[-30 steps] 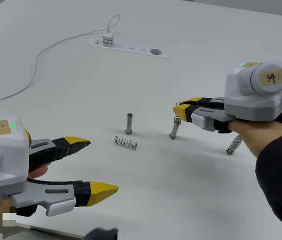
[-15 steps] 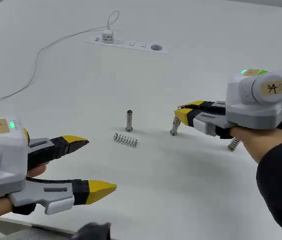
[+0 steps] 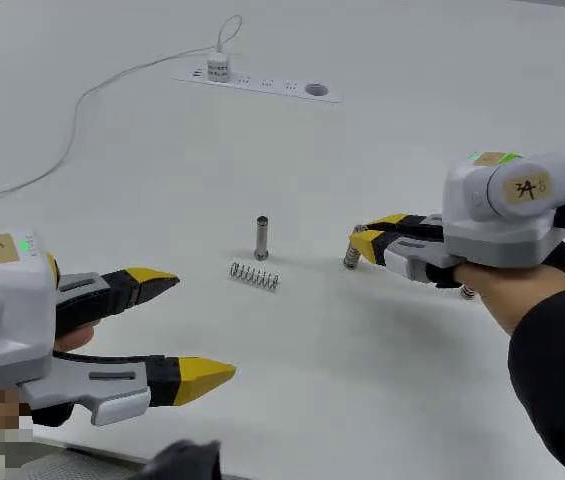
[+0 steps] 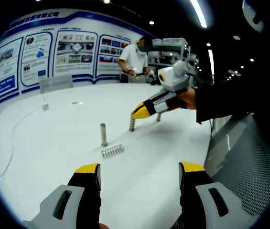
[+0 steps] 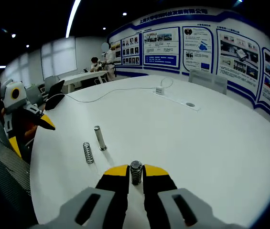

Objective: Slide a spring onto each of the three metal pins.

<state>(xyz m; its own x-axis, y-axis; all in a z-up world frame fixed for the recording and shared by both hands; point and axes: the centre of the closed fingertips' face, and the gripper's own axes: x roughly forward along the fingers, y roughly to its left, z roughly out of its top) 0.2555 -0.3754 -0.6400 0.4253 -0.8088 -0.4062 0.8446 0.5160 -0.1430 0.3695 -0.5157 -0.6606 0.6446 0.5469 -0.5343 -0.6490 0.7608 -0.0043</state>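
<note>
Pinching the covered pin (image 5: 135, 167), the right gripper (image 5: 135, 172) has its jaws closed on it. That pin already wears a spring. The left gripper (image 3: 204, 326) hangs wide open over the bench (image 3: 362, 400). One bare pin (image 3: 261, 237) stands up, with a loose spring (image 3: 254, 275) lying just beside it. That one looks left to do. A third pin (image 3: 467, 292) peeks out under the right hand, too hidden to tell.
</note>
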